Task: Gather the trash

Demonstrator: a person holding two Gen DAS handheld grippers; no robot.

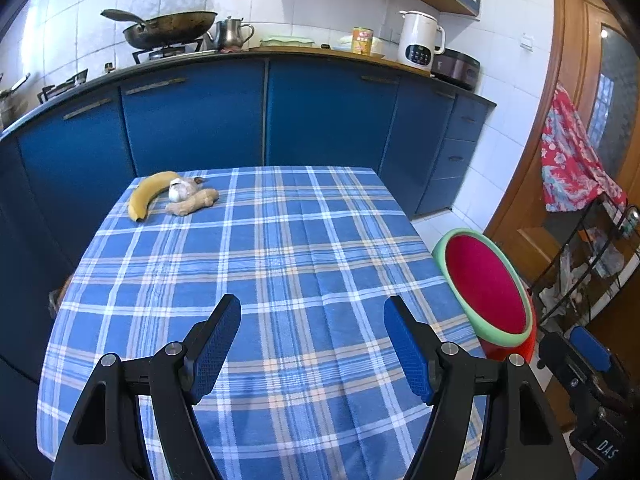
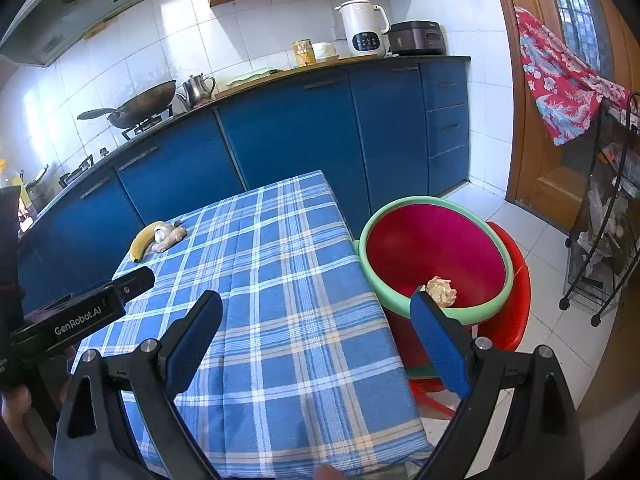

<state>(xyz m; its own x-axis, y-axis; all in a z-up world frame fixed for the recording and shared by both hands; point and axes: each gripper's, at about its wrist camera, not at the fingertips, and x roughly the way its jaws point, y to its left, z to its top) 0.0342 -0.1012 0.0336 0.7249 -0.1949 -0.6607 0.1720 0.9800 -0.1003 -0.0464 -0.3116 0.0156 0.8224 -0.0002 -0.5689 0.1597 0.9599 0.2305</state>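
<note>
A crumpled whitish paper ball (image 2: 441, 290) lies inside the red basin with a green rim (image 2: 400, 210), which sits on a red stool right of the table; the basin also shows in the left wrist view (image 1: 448, 236). A banana (image 1: 146, 194), a garlic bulb (image 1: 181, 190) and a ginger root (image 1: 192, 203) lie at the table's far left corner, also in the right wrist view (image 2: 143, 240). My left gripper (image 1: 312, 308) is open and empty above the blue plaid tablecloth (image 1: 280, 260). My right gripper (image 2: 316, 302) is open and empty over the table's right edge, next to the basin.
Blue kitchen cabinets (image 1: 260, 112) stand behind the table, with a wok (image 1: 172, 28), a metal pot, a can and a white kettle (image 1: 420, 40) on the counter. A black wire rack (image 2: 604, 220) with a red floral cloth (image 2: 560, 80) stands at right by a wooden door.
</note>
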